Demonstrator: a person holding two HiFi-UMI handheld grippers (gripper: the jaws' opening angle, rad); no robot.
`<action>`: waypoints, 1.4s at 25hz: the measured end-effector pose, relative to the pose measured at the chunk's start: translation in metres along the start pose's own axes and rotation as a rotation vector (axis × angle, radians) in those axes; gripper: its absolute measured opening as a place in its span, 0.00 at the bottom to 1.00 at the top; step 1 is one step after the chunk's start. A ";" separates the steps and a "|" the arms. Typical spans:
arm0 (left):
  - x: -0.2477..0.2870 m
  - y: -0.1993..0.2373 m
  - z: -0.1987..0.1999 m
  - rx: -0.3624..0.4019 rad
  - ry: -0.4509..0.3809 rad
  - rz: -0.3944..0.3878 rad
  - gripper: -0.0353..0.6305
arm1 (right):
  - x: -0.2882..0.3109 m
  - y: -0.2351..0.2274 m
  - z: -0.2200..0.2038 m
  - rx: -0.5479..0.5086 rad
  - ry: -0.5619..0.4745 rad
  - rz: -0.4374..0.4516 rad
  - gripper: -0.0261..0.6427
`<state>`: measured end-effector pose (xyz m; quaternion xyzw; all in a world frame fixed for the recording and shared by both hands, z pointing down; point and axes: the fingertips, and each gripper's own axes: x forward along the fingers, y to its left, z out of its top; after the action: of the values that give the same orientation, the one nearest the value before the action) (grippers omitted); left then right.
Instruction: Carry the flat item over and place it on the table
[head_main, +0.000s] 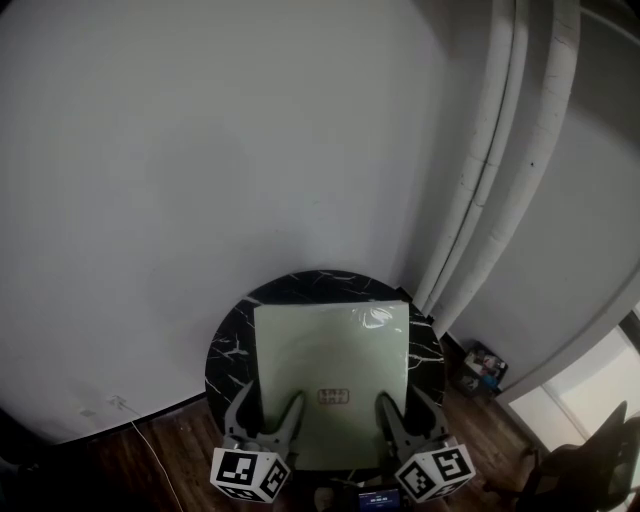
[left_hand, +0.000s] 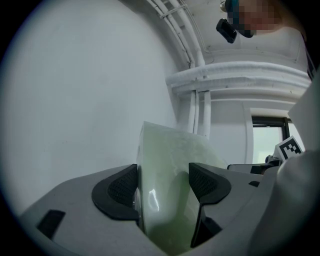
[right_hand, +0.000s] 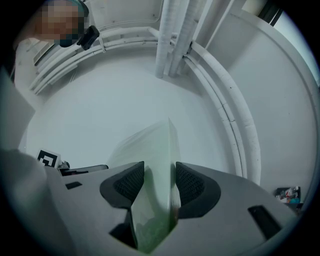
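Observation:
A pale green flat board (head_main: 330, 360) with a small red mark lies level over a round black marble table (head_main: 225, 345); whether it touches the top I cannot tell. My left gripper (head_main: 267, 407) is shut on the board's near left edge, and my right gripper (head_main: 405, 407) is shut on its near right edge. In the left gripper view the board (left_hand: 170, 165) stands between the black pads (left_hand: 117, 190) of the left gripper (left_hand: 162, 182). In the right gripper view the board (right_hand: 150, 145) is pinched edge-on in the right gripper (right_hand: 160, 182).
The table stands against a white wall (head_main: 200, 150) in a corner. White pipes (head_main: 490, 150) run down the wall at the right. Dark wooden floor (head_main: 170, 450) surrounds the table, with a thin cable (head_main: 140, 425) at the left and small colourful items (head_main: 483, 365) at the right.

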<state>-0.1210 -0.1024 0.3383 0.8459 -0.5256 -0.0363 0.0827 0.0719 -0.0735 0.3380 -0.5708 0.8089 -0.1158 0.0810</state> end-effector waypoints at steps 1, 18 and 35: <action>0.005 0.001 -0.003 -0.003 0.007 0.001 0.55 | 0.003 -0.003 -0.001 0.002 0.008 0.000 0.33; 0.048 0.030 -0.078 -0.068 0.153 0.065 0.55 | 0.049 -0.047 -0.071 0.059 0.169 -0.018 0.33; 0.082 0.047 -0.168 -0.117 0.291 0.129 0.55 | 0.079 -0.096 -0.151 0.111 0.321 -0.023 0.33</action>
<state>-0.1013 -0.1795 0.5137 0.8004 -0.5585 0.0614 0.2092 0.0924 -0.1645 0.5097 -0.5490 0.7971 -0.2509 -0.0193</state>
